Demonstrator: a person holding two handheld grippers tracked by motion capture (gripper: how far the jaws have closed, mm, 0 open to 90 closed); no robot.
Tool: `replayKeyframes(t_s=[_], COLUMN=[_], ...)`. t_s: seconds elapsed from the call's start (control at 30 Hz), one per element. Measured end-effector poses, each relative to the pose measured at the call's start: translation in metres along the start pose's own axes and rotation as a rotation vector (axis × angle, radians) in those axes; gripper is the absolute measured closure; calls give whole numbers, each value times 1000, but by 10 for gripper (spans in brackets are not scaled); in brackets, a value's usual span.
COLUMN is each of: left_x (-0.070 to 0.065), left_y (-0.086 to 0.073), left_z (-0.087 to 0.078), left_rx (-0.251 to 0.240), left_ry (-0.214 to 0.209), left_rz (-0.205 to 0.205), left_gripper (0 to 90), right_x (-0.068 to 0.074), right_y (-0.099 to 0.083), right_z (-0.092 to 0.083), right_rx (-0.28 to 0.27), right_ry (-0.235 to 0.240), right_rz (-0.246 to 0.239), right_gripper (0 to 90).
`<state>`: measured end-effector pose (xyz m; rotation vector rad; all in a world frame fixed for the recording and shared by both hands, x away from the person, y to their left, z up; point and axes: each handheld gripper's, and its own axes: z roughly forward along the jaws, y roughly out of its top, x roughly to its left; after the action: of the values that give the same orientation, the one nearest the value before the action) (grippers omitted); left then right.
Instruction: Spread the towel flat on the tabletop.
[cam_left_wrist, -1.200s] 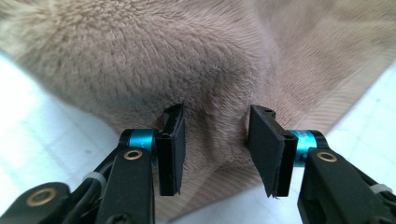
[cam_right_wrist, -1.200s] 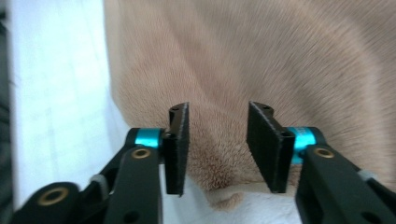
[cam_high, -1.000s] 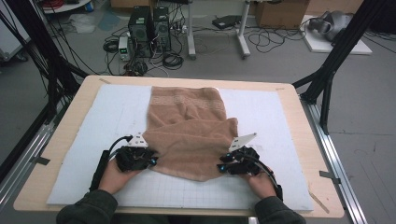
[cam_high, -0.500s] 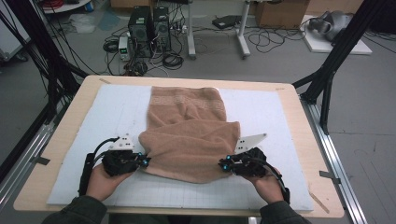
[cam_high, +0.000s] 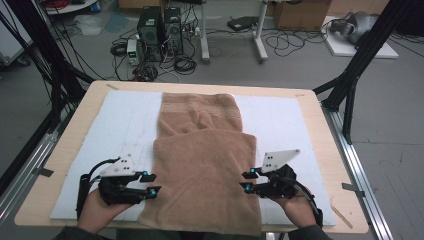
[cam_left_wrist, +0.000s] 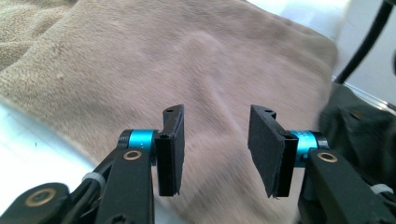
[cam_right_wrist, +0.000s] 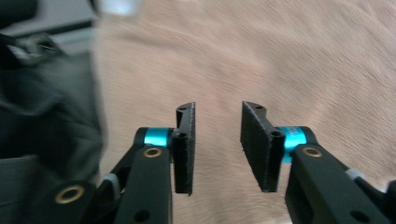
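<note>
A tan towel (cam_high: 202, 170) lies on the white mat (cam_high: 290, 125). Its near half is folded over the far half, and its near edge reaches the table's front. My left gripper (cam_high: 151, 183) sits just off the towel's left edge, pointing at it. My right gripper (cam_high: 246, 181) points at the right edge, with its tips over that edge. Both jaws have just been opening and hold nothing. In the left gripper view the left gripper (cam_left_wrist: 217, 112) is open over the towel (cam_left_wrist: 187, 60). The right gripper (cam_right_wrist: 219, 107) is likewise open over the towel (cam_right_wrist: 280, 56).
The wooden table (cam_high: 327, 130) is ringed by black frame poles (cam_high: 350, 95) at both sides. Computers (cam_high: 160, 30) and cables lie on the floor beyond the far edge. A person's dark clothing (cam_left_wrist: 359, 126) shows past the towel's near edge.
Both grippers came off the bunched near fold, moved outward to the towel's sides and opened. The towel now lies flatter and reaches closer to the table's front.
</note>
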<state>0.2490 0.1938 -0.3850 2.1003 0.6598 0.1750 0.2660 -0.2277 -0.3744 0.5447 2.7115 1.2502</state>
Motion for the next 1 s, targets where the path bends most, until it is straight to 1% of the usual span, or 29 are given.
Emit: replayKeyframes(t_s=[0.03,0.1,0.13,0.17,0.2,0.23,0.27,0.33,0.37,0.4,0.43,0.47,0.5,0.6,0.63,0.67,0.73,0.8,0.83,0.87,0.93,0.97,1.0], left_x=[5,15,20,25,29,31,33,36,36,33,31,31,31,28,26,24,21,15,12,8,0,-4,-7], left_y=[1,0,0,-1,-1,-2,-3,-7,-9,-10,-10,-9,-8,-10,-11,-13,-17,-22,-24,-26,-29,-30,-31], left_z=[7,21,28,34,39,44,49,57,62,63,63,63,62,55,52,46,36,27,22,18,8,4,0], left_rx=[12,31,42,57,71,94,118,168,205,190,191,193,198,183,174,155,140,134,128,120,113,105,93], left_ry=[28,63,80,91,92,103,104,86,83,106,112,106,105,104,105,105,104,105,99,92,74,66,61], left_rz=[0,-10,-18,-25,-26,-18,-16,-16,-7,28,41,30,33,34,33,28,20,18,18,10,20,22,13], left_gripper=[551,526,526,525,524,525,532,588,640,697,756,798,844,863,864,865,866,868,868,868,867,865,848], right_x=[-6,-16,-20,-25,-29,-33,-35,-38,-39,-38,-38,-39,-39,-33,-30,-27,-17,-7,-2,4,15,21,26], right_y=[-2,-7,-9,-12,-14,-17,-20,-25,-27,-28,-28,-28,-28,-24,-23,-23,-21,-19,-19,-18,-17,-17,-16], right_z=[5,16,21,27,32,38,43,53,58,59,59,59,59,59,57,56,51,46,44,42,38,36,32], right_rx=[9,32,46,61,76,89,107,137,147,128,125,123,122,125,121,116,112,101,102,107,115,112,105], right_ry=[-5,-24,-24,-37,-40,-28,-26,-9,-4,-10,-13,-6,7,15,19,23,21,30,42,43,58,66,72], right_rz=[18,31,44,48,61,71,69,80,79,75,77,84,89,69,63,57,43,27,14,-2,-21,-32,-38], right_gripper=[624,623,619,618,619,620,622,658,679,725,758,811,830,841,841,841,840,841,841,840,840,834,808])
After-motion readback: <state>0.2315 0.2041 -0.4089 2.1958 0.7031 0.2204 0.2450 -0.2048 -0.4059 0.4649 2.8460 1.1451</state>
